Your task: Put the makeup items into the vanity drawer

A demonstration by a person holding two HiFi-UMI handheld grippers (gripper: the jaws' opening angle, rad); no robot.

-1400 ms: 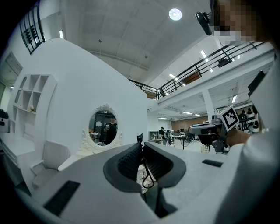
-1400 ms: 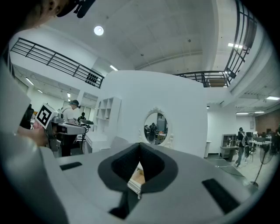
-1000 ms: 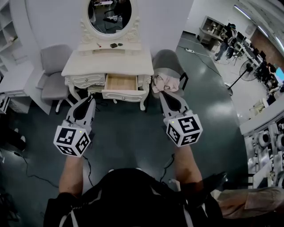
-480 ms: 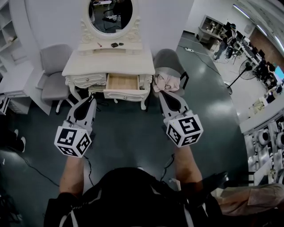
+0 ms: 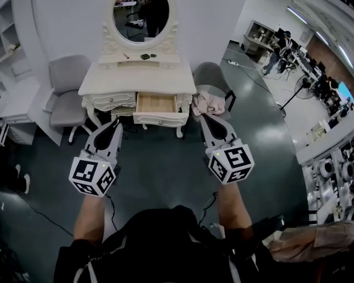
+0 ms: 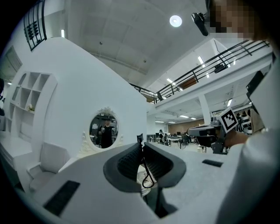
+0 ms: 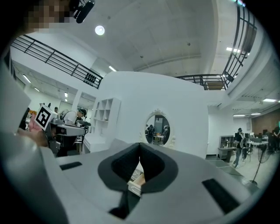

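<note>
A white vanity (image 5: 138,83) stands ahead with its middle drawer (image 5: 156,103) pulled out, showing a bare wooden bottom. Small makeup items lie on the raised shelf under the oval mirror (image 5: 141,16): a dark compact (image 5: 145,56) and a thin red stick (image 5: 126,56). Both grippers hang above the floor, short of the vanity and pointing at it. My left gripper (image 5: 114,124) (image 6: 141,151) has its jaws together; a thin dark cord shows through the slit below the tips. My right gripper (image 5: 203,117) (image 7: 139,153) is shut and empty, with the drawer front (image 7: 136,178) visible beneath its tips.
A grey chair (image 5: 65,99) stands left of the vanity. Right of it, another chair (image 5: 213,74) has pink cloth (image 5: 207,104) draped over it. A black cable (image 5: 33,213) runs over the dark floor at the left. White shelving (image 5: 11,33) lines the left wall. People stand far right.
The vanity sits slightly lower and farther right in the head view, so the person has edged toward it. Both grippers keep the same pose and stay shut.
</note>
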